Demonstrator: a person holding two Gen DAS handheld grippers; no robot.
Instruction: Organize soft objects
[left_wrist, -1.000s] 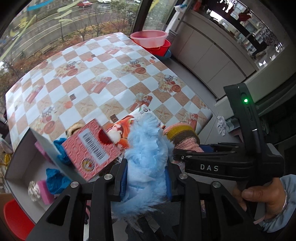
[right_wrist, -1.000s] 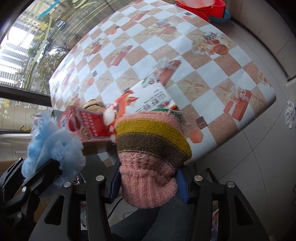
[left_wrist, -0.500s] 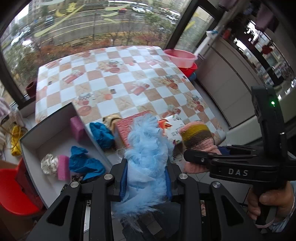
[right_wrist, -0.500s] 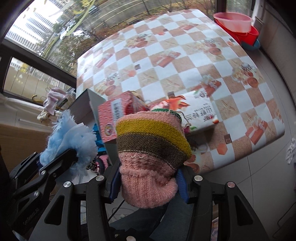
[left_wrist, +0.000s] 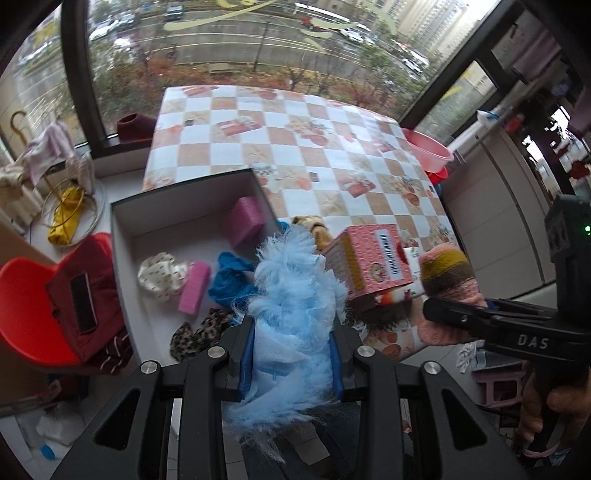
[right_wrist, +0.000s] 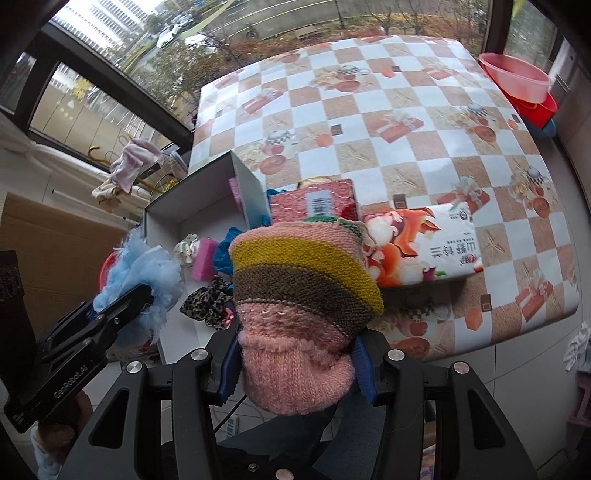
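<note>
My left gripper (left_wrist: 293, 354) is shut on a fluffy light-blue duster (left_wrist: 291, 295), held above the near edge of an open grey box (left_wrist: 184, 199). The box holds pink sponges (left_wrist: 194, 288), blue cloth (left_wrist: 229, 280), a white dotted scrunchie (left_wrist: 160, 275) and a leopard scrunchie (left_wrist: 199, 334). My right gripper (right_wrist: 295, 365) is shut on a striped pink, brown and yellow knit hat (right_wrist: 299, 295), held to the right of the duster. The duster also shows in the right wrist view (right_wrist: 142, 273), and the hat in the left wrist view (left_wrist: 448, 273).
A red patterned carton (left_wrist: 373, 264) and a white-orange package (right_wrist: 421, 247) lie on the checked table (left_wrist: 295, 140) beside the box. Pink and red basins (right_wrist: 517, 81) stand at the table's far right. A red chair (left_wrist: 33, 314) stands left of the box.
Both grippers have pulled back and up from the table, still holding duster and hat. The box interior and its contents have come into fuller view.
</note>
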